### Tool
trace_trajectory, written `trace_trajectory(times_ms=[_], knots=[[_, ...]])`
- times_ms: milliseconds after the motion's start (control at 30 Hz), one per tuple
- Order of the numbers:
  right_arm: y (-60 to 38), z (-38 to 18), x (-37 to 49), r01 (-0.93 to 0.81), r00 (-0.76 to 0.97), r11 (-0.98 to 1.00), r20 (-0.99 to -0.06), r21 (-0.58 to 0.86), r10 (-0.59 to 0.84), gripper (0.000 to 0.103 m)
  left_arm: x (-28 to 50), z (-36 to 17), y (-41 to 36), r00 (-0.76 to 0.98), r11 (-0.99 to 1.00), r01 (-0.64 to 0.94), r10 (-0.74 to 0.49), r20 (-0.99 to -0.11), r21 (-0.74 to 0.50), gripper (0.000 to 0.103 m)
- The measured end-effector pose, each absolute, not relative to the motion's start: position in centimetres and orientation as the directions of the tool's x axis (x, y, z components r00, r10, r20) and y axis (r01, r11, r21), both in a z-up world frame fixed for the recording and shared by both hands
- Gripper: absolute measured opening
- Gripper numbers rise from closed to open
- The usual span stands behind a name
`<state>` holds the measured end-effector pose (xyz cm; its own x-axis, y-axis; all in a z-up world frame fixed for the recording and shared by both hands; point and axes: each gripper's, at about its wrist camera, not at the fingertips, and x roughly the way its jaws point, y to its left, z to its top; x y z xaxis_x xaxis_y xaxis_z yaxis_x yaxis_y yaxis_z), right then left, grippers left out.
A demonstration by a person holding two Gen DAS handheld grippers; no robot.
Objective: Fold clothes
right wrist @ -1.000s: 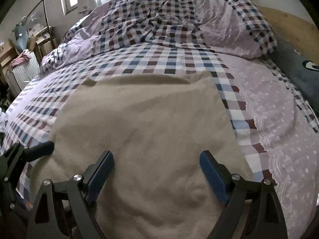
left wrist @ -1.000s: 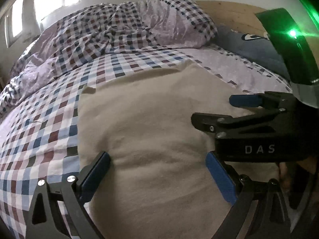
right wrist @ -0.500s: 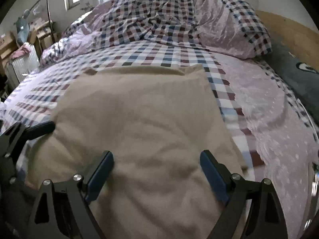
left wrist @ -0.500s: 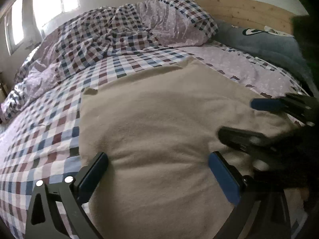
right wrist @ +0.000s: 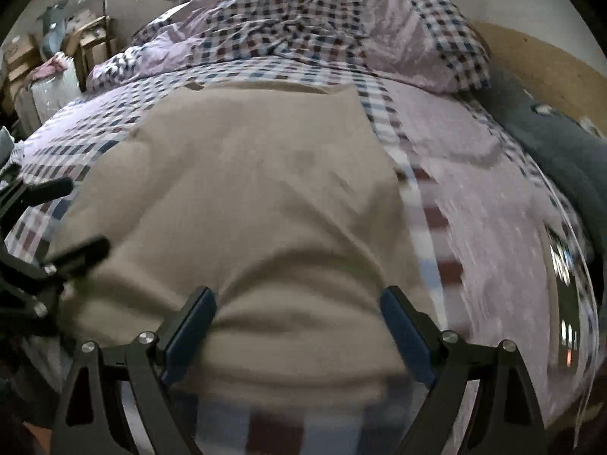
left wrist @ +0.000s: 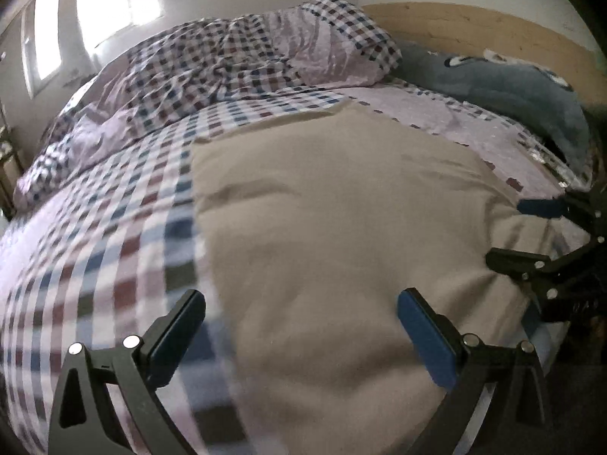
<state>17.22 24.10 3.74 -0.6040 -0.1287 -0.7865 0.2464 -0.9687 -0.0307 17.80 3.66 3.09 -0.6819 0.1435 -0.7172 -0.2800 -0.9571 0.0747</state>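
A beige garment (left wrist: 341,204) (right wrist: 250,197) lies folded flat as a rough rectangle on the checked bedsheet (left wrist: 114,235). My left gripper (left wrist: 299,326) hovers open over the garment's near left corner, its left finger above the sheet and its right finger above the cloth. My right gripper (right wrist: 297,326) is open over the near right edge, where the cloth bunches into a ridge between its fingers. Each gripper shows at the side of the other's view: the right gripper (left wrist: 546,242) and the left gripper (right wrist: 49,227). Neither holds the cloth.
A crumpled checked duvet (left wrist: 246,57) is heaped at the far end of the bed. A dark blue pillow (left wrist: 512,94) lies by the wooden headboard (left wrist: 474,34) on the right. Shelves and boxes (right wrist: 45,64) stand beyond the bed's left side.
Both grippers have moved back and lower toward the garment's near edge. The right gripper slid rightward out of the left view's middle. A ridge has formed in the near edge of the cloth.
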Motion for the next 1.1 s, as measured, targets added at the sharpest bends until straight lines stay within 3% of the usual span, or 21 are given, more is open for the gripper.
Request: trace_trajectory(times_ms=[233, 400, 700, 900, 1100], knots=[[26.2, 4.0, 20.7, 0.194, -0.585, -0.98, -0.798, 0.034, -0.144, 0.092, 21.4, 2.6, 1.6, -0.603, -0.972, -0.229, 0.186, -0.775, -0.055, 0.103], [26.6, 4.1, 22.2, 0.196, -0.554, -0.98, -0.826, -0.009, -0.103, 0.092, 22.6, 2.9, 0.7, -0.596, -0.965, -0.233, 0.242, -0.766, -0.124, 0.103], [29.3, 10.0, 22.7, 0.078, -0.747, -0.992, -0.653, 0.102, -0.126, 0.092, 21.9, 2.9, -6.9, -0.575, -0.788, -0.104, 0.546, -0.61, -0.607, 0.103], [27.3, 11.0, 22.5, 0.155, -0.797, -0.983, -0.575, 0.103, -0.186, 0.092, 21.2, 2.0, -8.7, -0.546, -0.633, -0.065, 0.67, -0.503, -0.772, 0.103], [25.2, 10.6, 21.5, 0.216, -0.792, -0.972, -0.567, 0.087, -0.227, 0.092, 20.1, 1.1, -8.9, -0.5, -0.501, 0.006, 0.748, -0.437, -0.865, 0.103]])
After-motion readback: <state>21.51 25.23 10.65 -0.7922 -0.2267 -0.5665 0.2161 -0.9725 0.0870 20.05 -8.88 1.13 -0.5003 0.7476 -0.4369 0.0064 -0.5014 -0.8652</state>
